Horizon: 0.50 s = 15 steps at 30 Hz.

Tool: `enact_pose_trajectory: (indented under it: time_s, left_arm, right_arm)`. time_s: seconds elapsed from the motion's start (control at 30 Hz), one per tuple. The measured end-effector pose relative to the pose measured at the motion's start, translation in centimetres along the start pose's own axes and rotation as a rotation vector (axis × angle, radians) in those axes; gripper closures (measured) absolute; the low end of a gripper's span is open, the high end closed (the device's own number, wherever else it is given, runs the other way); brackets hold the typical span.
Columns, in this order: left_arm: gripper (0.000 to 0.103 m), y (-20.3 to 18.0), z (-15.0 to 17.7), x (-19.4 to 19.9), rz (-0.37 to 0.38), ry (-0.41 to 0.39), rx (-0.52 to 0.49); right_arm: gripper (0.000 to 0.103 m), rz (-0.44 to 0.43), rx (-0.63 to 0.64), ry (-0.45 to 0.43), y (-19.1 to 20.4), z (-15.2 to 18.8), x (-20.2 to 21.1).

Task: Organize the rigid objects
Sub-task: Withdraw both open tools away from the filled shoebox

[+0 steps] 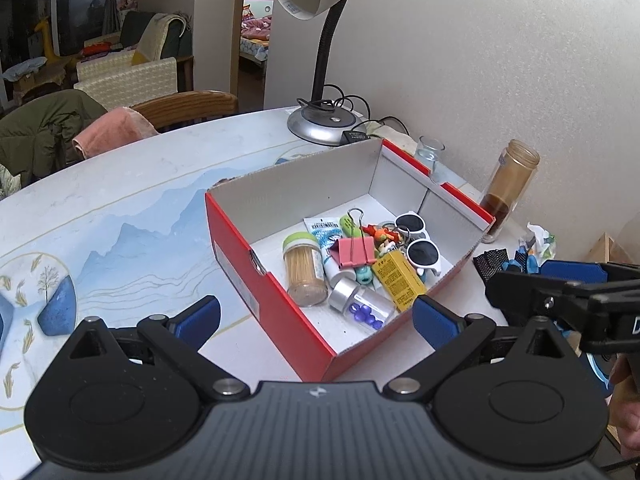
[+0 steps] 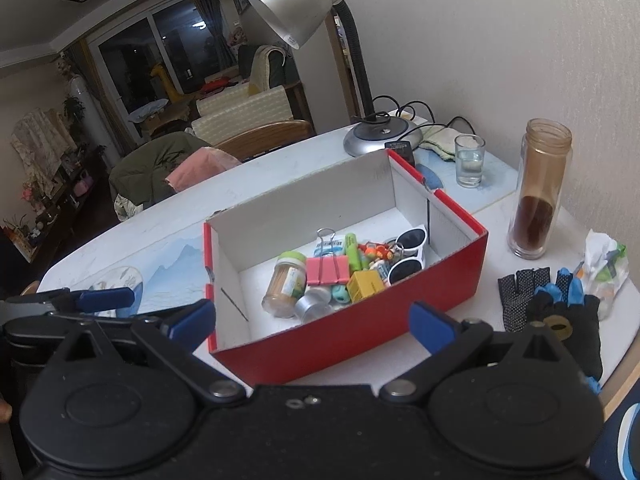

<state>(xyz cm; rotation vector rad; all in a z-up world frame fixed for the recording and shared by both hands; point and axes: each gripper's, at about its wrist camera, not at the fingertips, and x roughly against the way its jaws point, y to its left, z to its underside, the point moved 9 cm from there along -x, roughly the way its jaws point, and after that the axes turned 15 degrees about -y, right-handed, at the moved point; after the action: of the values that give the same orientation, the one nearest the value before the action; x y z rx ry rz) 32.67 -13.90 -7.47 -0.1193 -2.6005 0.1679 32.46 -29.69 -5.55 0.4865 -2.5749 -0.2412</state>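
A red cardboard box (image 1: 256, 280) (image 2: 360, 332) with a white inside stands on the table. In it lie a toothpick jar (image 1: 304, 268) (image 2: 285, 288), a pink binder clip (image 1: 354, 250) (image 2: 327, 270), a yellow carton (image 1: 398, 280) (image 2: 366, 285), white sunglasses (image 1: 418, 240) (image 2: 408, 254), a clear vial of blue beads (image 1: 362, 304), a white tube and a small orange toy. My left gripper (image 1: 316, 322) is open and empty above the box's near corner. My right gripper (image 2: 312, 322) is open and empty in front of the box.
A desk lamp (image 1: 320, 120) (image 2: 380, 136) stands behind the box by the wall. A glass of water (image 2: 470, 160), a tall jar with brown liquid (image 2: 538, 192), black and blue gloves (image 2: 548, 304) and a wrapped packet (image 2: 604, 264) are to the right. Chairs stand beyond the table's far edge.
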Motion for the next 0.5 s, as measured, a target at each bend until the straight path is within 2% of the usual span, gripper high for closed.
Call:
enact_pose_trajectory:
  time_s: [0.5]
  left_arm:
    - [0.000, -0.57, 0.35, 0.48, -0.024, -0.007, -0.025]
  right_arm:
    - [0.000, 0.012, -0.011, -0.020, -0.56, -0.14, 0.86]
